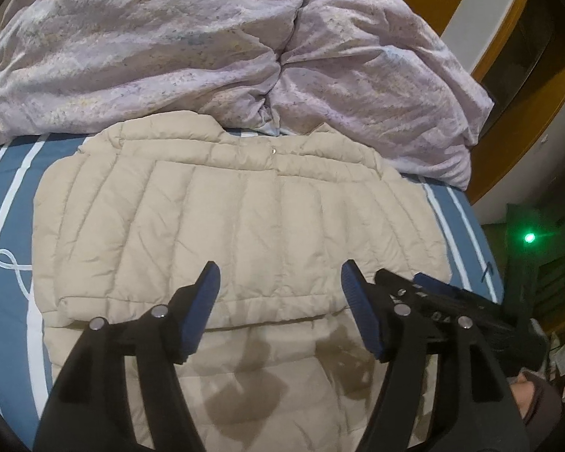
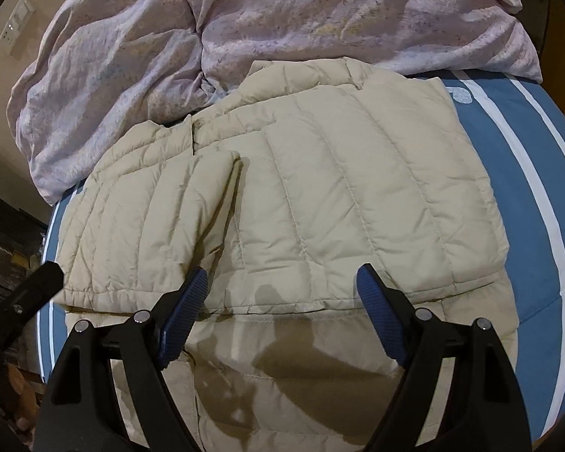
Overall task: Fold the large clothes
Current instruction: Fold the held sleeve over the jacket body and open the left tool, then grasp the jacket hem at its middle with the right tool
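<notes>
A beige quilted puffer jacket lies flat on the bed, collar toward the far side. Both sleeves are folded in over its body; the left sleeve panel ends in a cuff edge near the middle. My left gripper hovers open above the jacket's lower fold, nothing between its blue pads. The right gripper is also open and empty over the hem fold. In the left wrist view the right gripper sits close at the right. The left gripper's black finger shows at the left edge of the right wrist view.
A crumpled lavender duvet is piled behind the jacket's collar. The bed sheet is blue with white stripes. A wooden frame and a green light stand at the right; part of a person shows at lower right.
</notes>
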Demonstrator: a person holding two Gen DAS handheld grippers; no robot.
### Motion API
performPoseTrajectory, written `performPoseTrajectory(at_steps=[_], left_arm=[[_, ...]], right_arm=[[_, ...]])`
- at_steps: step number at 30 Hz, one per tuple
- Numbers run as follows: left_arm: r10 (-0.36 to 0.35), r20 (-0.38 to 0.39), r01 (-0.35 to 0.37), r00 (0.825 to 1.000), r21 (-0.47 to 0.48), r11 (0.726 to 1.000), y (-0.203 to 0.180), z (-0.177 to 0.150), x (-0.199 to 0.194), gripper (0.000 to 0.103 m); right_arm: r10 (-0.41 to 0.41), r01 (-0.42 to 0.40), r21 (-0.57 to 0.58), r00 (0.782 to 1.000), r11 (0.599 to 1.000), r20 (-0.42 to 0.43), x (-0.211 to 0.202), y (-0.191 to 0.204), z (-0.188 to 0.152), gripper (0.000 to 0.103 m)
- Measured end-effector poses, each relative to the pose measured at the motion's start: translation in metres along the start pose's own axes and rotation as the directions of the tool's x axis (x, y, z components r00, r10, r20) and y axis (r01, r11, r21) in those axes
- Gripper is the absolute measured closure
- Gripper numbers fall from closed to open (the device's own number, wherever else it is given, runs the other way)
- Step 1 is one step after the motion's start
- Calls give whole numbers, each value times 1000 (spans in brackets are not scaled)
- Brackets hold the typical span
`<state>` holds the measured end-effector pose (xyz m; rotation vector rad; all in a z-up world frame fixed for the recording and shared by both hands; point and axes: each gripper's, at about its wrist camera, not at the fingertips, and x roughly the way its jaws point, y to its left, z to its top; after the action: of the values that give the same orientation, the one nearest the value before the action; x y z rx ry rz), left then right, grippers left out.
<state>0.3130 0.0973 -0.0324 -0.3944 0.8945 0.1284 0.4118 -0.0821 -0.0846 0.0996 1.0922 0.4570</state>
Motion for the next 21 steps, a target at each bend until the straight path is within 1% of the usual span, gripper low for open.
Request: performPoseTrajectory(at_steps=[3, 6, 11, 13, 18, 21], left_arm=[[24, -11, -24, 1000, -2, 1000, 3, -1, 4, 36], [50, -16, -50, 999, -5, 999, 9, -3, 7, 36], [105, -27, -106, 994, -12, 994, 22, -8, 11, 36], [122, -31, -123, 992, -21, 992, 29, -10, 11, 36], [154, -40, -156, 987, -40, 987, 44, -12, 10, 36], [168, -43, -170, 985, -50, 984, 52, -13, 9, 36]], right_arm=[[17, -17, 18, 1000, 1000, 0, -1, -2, 1, 20], [54, -53, 34, 999, 998, -10, 1, -2, 3, 24], [163, -160, 63, 985, 985, -50, 13, 11, 6, 33], [190, -186, 61, 980, 981, -68, 20, 19, 6, 34], [201, -197, 51, 973, 979, -112, 36, 32, 4, 41], [194, -191, 31, 973, 981, -124, 43, 39, 1, 49]])
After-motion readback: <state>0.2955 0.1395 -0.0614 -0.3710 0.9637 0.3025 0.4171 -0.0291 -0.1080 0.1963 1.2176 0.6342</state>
